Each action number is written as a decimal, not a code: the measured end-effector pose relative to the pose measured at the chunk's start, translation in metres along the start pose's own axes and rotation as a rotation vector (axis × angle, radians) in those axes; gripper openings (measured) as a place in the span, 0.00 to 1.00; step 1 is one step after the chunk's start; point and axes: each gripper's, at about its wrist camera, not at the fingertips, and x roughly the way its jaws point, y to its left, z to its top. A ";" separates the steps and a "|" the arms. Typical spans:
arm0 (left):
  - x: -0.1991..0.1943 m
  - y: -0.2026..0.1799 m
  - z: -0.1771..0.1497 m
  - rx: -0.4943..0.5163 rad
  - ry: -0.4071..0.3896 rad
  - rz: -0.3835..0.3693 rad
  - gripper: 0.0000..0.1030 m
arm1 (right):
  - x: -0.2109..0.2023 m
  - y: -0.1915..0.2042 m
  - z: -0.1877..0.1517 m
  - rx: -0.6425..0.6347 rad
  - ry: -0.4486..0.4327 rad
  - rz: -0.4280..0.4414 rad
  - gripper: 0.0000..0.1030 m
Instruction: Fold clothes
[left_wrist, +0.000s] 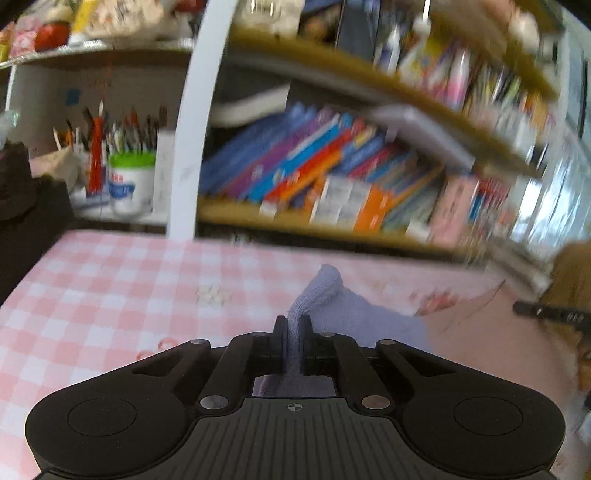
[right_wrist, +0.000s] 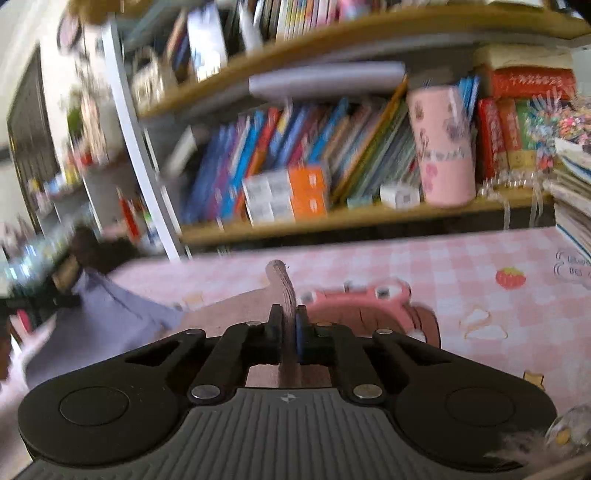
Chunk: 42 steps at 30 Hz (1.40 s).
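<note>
A knit garment, lavender on one side and dusty pink on the other, hangs stretched between my two grippers above a table with a pink checked cloth (left_wrist: 92, 288). My left gripper (left_wrist: 293, 325) is shut on a lavender fold of the garment (left_wrist: 321, 291), which pokes up past the fingers. My right gripper (right_wrist: 286, 317) is shut on a pink edge of the garment (right_wrist: 282, 280). In the right wrist view the lavender part (right_wrist: 107, 314) spreads to the left and a pink cartoon print (right_wrist: 362, 299) lies just beyond the fingers.
A bookshelf full of leaning books (left_wrist: 314, 166) stands right behind the table. A white and green pen pot (left_wrist: 131, 184) stands at the back left. A pink cylinder box (right_wrist: 443, 147) and a stack of books (right_wrist: 572, 199) stand at the right edge.
</note>
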 end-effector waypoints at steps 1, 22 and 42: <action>0.005 0.004 -0.001 -0.012 0.015 0.008 0.04 | 0.004 -0.004 -0.001 0.011 0.016 -0.016 0.06; 0.030 0.046 -0.040 -0.235 0.066 -0.006 0.56 | 0.014 -0.045 -0.028 0.237 0.165 -0.045 0.22; 0.028 0.094 -0.034 -0.375 0.030 0.080 0.14 | 0.058 0.019 -0.023 0.127 0.188 -0.048 0.11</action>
